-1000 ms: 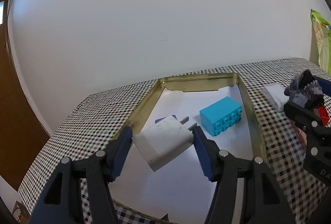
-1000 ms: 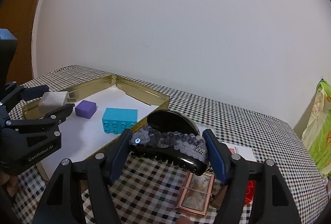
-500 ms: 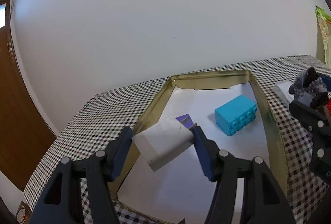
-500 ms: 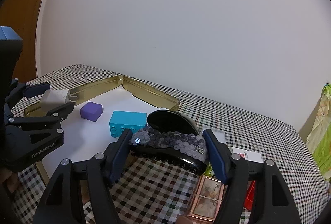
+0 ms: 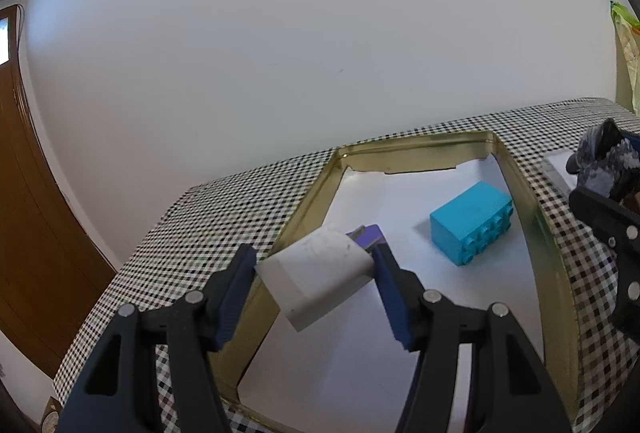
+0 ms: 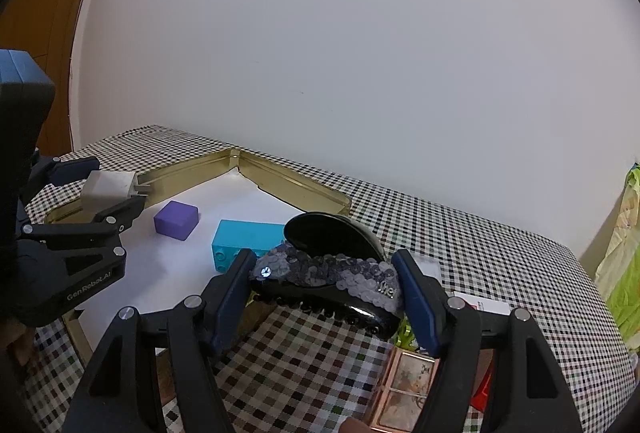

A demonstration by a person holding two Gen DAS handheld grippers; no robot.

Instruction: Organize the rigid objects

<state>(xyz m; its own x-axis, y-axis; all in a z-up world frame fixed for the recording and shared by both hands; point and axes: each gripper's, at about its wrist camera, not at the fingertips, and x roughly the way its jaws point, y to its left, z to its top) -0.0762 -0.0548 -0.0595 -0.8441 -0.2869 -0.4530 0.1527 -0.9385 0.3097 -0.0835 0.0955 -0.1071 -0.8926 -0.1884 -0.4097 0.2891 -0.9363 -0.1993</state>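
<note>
1. Firstly, left gripper (image 5: 316, 269): clamped on a white charger plug (image 5: 320, 273), held tilted in the air over the near left rim of the gold tray (image 5: 516, 169).
2. Right gripper (image 6: 326, 279): closed on a black sequinned hair clip (image 6: 332, 273), raised above the checked tablecloth (image 6: 460, 233) just off the tray's right edge.
3. Inside the tray, on its white liner: purple cube (image 6: 176, 220) towards the left side, blue toy brick (image 5: 472, 229) towards the right side, apart from each other.
4. Near the table's front right edge: pink framed case (image 6: 404, 389), flat.

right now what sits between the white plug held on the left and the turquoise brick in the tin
A small purple cube lies between the white plug and the turquoise brick, clearest in the right wrist view.
</note>
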